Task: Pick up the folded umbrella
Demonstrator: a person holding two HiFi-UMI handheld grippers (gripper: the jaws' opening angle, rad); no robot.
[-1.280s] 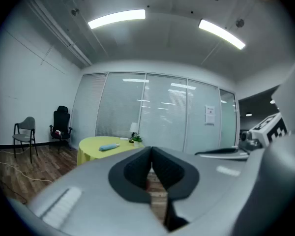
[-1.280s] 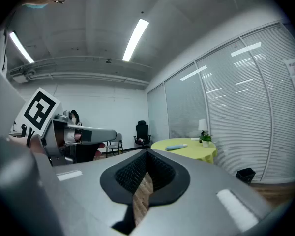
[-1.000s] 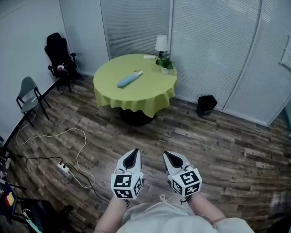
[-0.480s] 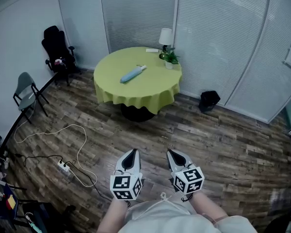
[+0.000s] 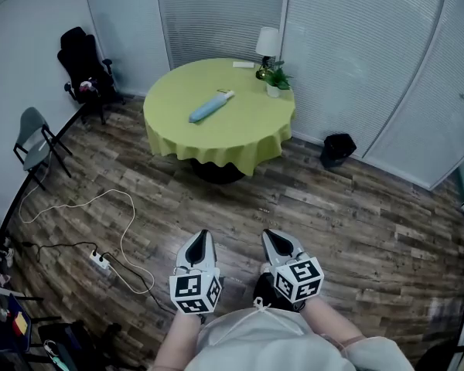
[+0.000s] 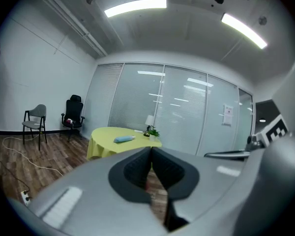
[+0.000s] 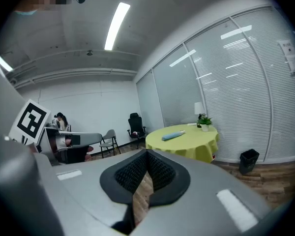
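presently the folded umbrella (image 5: pixel 210 107) is seen lying on the round yellow desk (image 5: pixel 251 137), well apart from the left tongs (image 5: pixel 200 236) and the right tongs (image 5: pixel 269 235), which are held low over the wood floor. both are clenched, with nothing caught between them. if they are not released before the reach, the umbrella may be nudged across the desk or rolled off its edge; the loose cable (image 5: pixel 100 204) on the floor could also be caught underfoot.
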